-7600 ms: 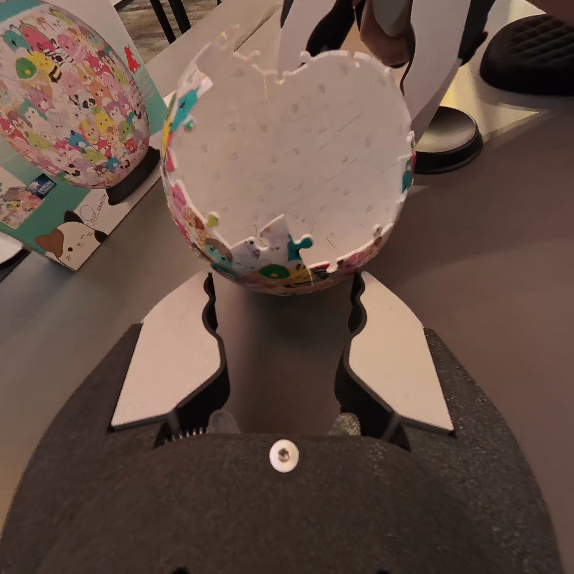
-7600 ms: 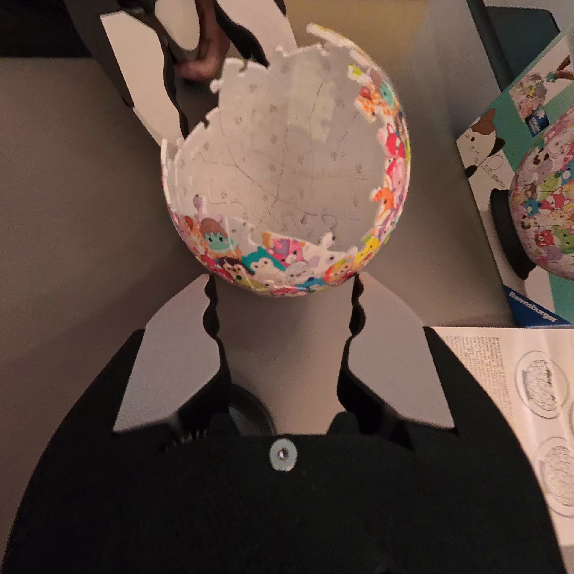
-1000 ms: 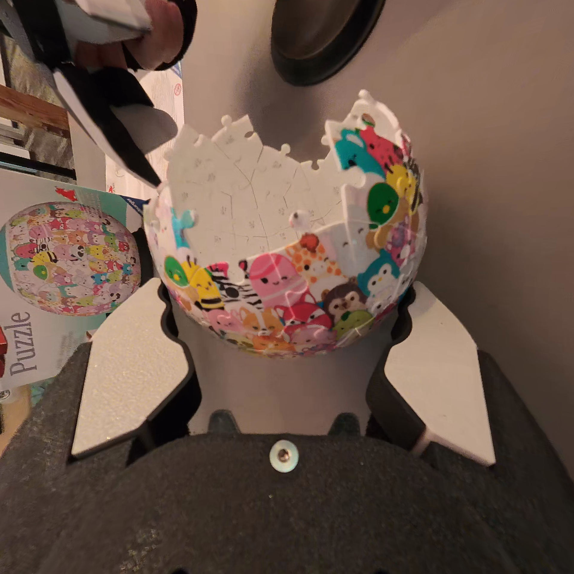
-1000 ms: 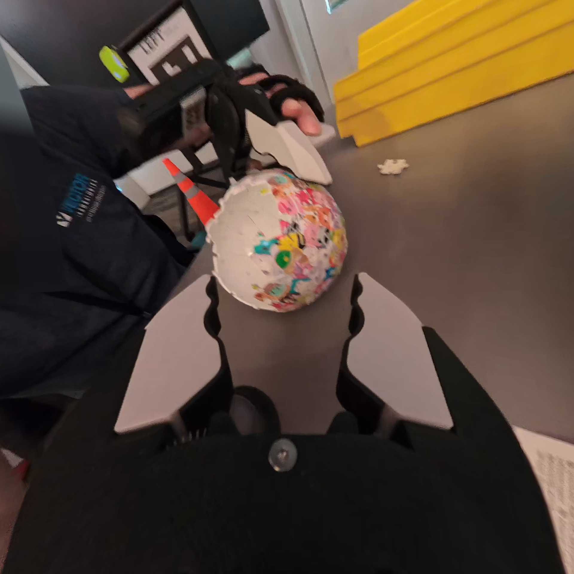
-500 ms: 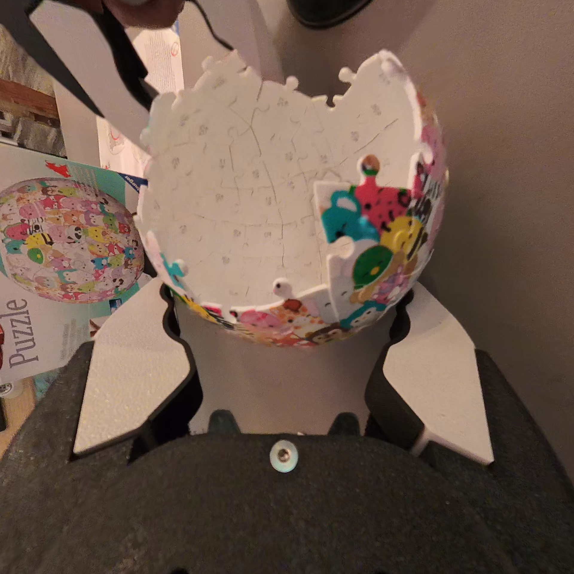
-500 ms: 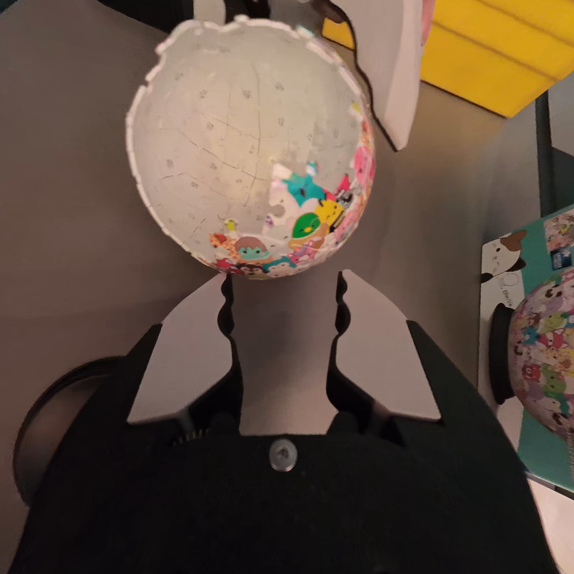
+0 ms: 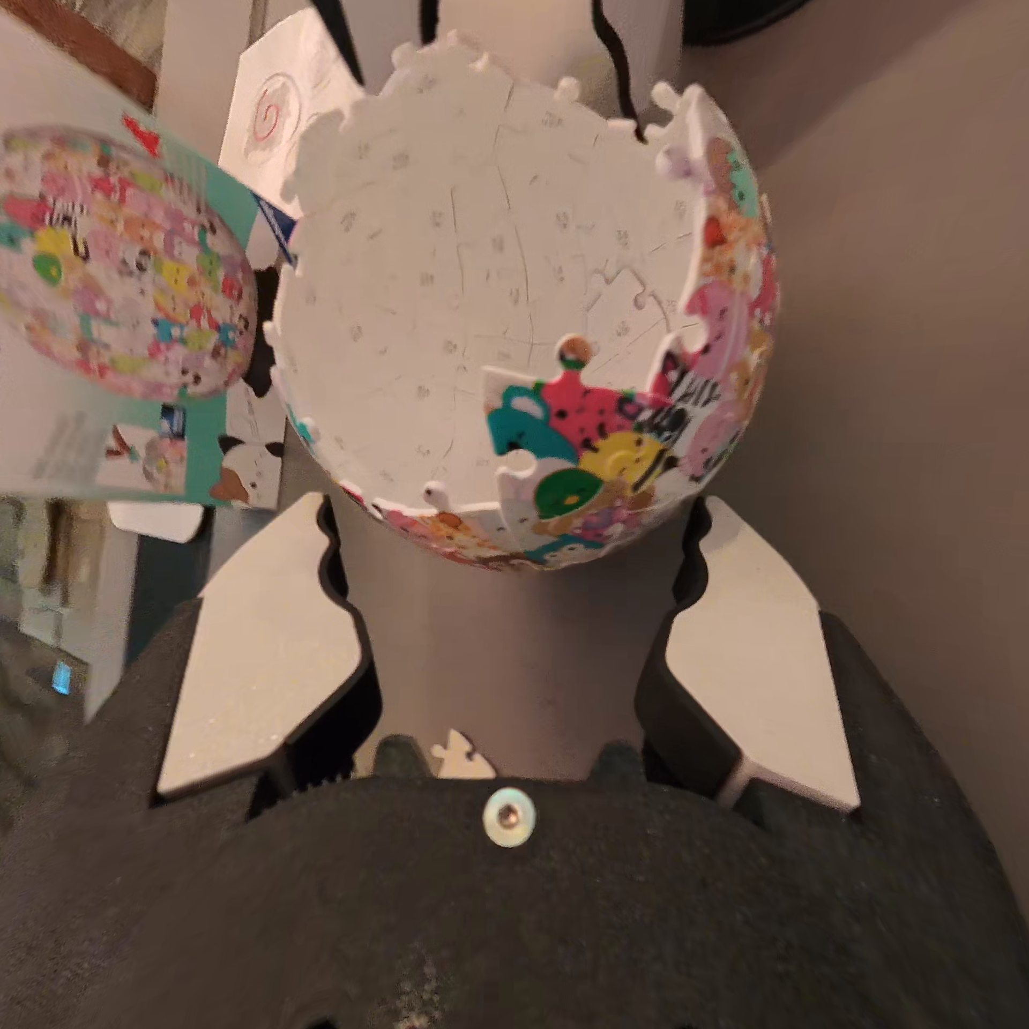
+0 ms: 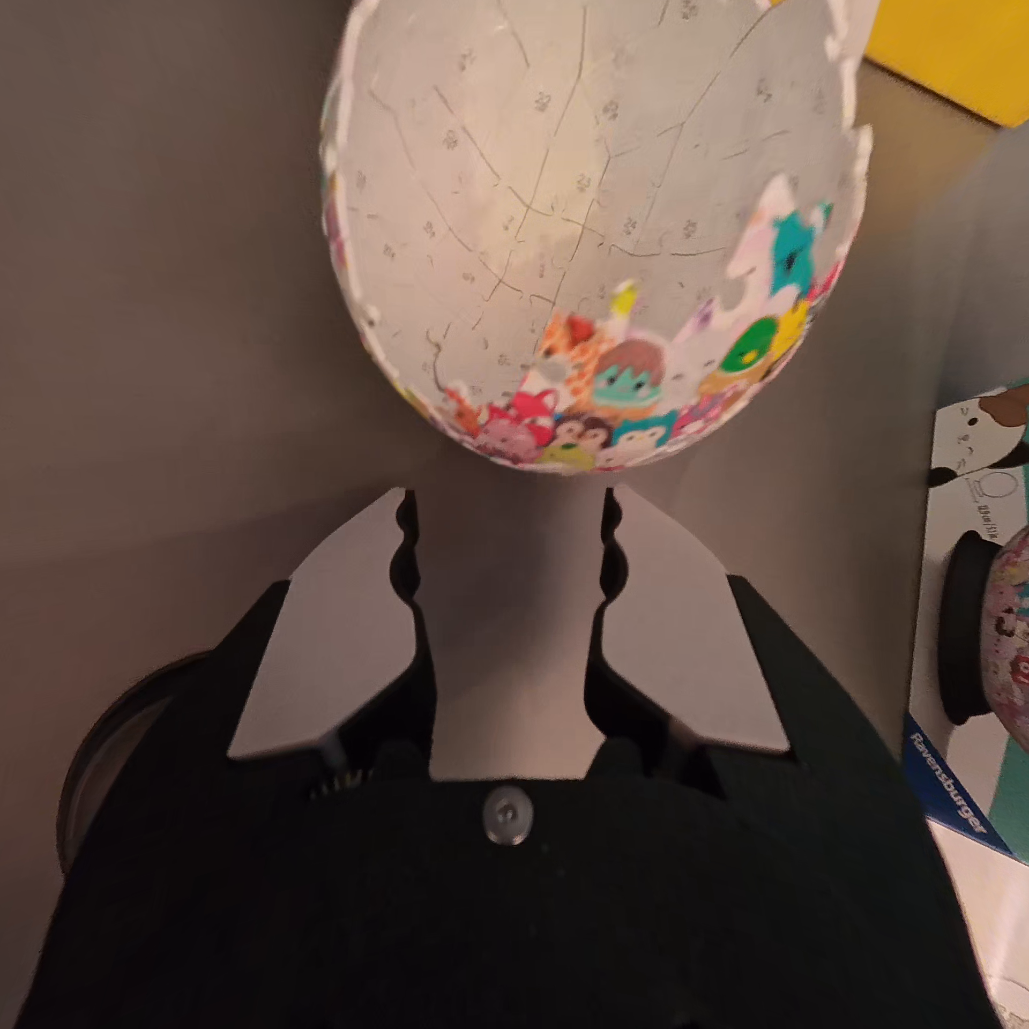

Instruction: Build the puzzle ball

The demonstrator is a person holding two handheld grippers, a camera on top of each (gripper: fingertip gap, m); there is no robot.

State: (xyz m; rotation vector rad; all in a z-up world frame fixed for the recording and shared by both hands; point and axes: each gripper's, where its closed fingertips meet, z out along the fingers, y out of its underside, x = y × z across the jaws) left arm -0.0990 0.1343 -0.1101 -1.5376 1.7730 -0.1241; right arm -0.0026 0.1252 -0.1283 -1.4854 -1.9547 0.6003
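Note:
The half-built puzzle ball (image 7: pixel 479 289) is an open shell, white inside and covered in colourful cartoon animals outside. It lies on the grey table (image 7: pixel 891 501) with its opening turned up towards the cameras, and its jagged rim stands higher on the right. My left gripper (image 7: pixel 512 501) is open and empty, with its fingertips on either side of the ball's near underside. A small white puzzle piece (image 7: pixel 462 757) lies on the table between its fingers. My right gripper (image 8: pixel 506 493) is open and empty, just short of the ball (image 8: pixel 557 211). Its fingers (image 7: pixel 534 39) show behind the ball's far rim.
The teal and white puzzle box (image 7: pixel 111 289) stands left of the ball; in the right wrist view it (image 8: pixel 991 612) lies to the right. A folded white sheet (image 7: pixel 273 106) lies behind the box. A black ring stand (image 8: pixel 106 740) sits by the right gripper. A yellow block (image 8: pixel 958 50) is far right. The left gripper's tips are roughly 11 cm from the right gripper's. To the yellow block (image 8: pixel 958 50): left tips about 25 cm, right tips about 35 cm.
The right gripper swung in from far off to just in front of the ball, and its jaws narrowed a little. The ball tipped so its opening faces the left camera more.

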